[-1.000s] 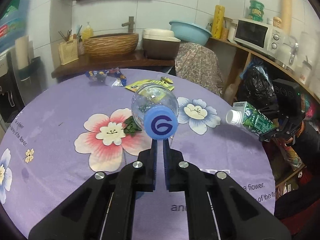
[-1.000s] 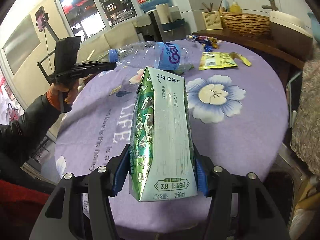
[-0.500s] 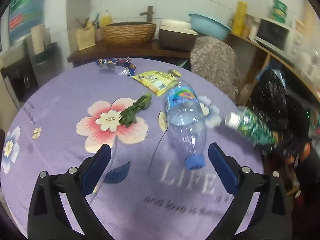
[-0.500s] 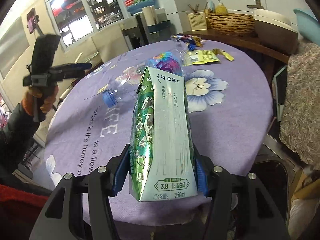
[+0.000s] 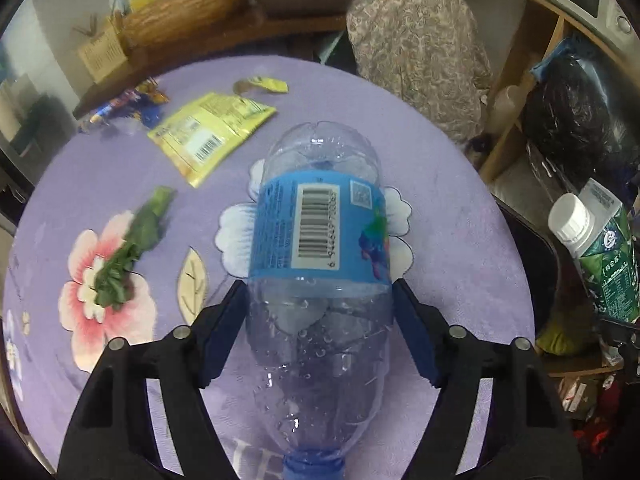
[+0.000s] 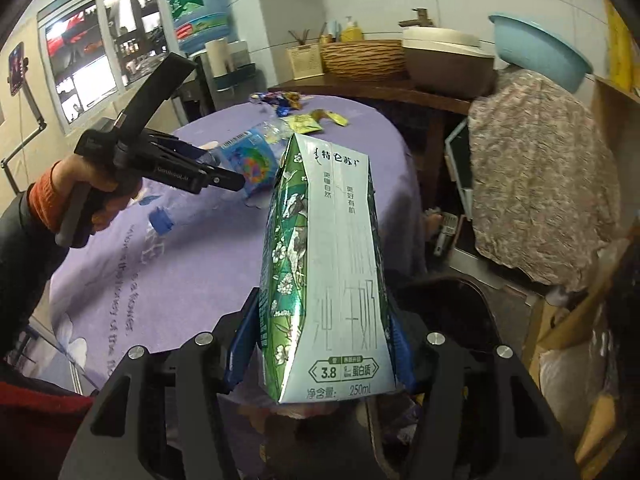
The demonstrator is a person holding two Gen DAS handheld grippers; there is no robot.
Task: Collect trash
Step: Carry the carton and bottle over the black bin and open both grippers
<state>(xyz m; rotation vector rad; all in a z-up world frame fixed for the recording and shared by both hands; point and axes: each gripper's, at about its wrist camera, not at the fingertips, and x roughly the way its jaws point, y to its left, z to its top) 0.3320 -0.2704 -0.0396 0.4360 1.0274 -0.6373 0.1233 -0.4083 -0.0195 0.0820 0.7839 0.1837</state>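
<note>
Closing my left gripper (image 5: 320, 300) around the plastic bottle (image 5: 318, 264), I have its clear body lying between my blue pads (image 5: 222, 332), cap toward me, on the purple flowered tablecloth (image 5: 452, 216); whether the pads press on it yet I cannot tell. My right gripper (image 6: 320, 344) is clamped on the green milk carton (image 6: 324, 280), held upright off the table's edge.

From my left wrist I see the barcode on the bottle's blue label, a yellow wrapper (image 5: 212, 134), a smaller yellow scrap (image 5: 266, 84), blue candy wrappers (image 5: 124, 104) and a green leafy scrap (image 5: 128, 248) spread across the cloth beyond. The carton's white cap (image 5: 570, 216) shows only there, at the right edge.

From my right wrist I see what the left cannot: my left hand (image 6: 92, 196) gripping its black handle, the bottle's blue cap (image 6: 162, 220) pointing away from the wrappers, and a dark bin (image 6: 452, 312) just below the carton.
</note>
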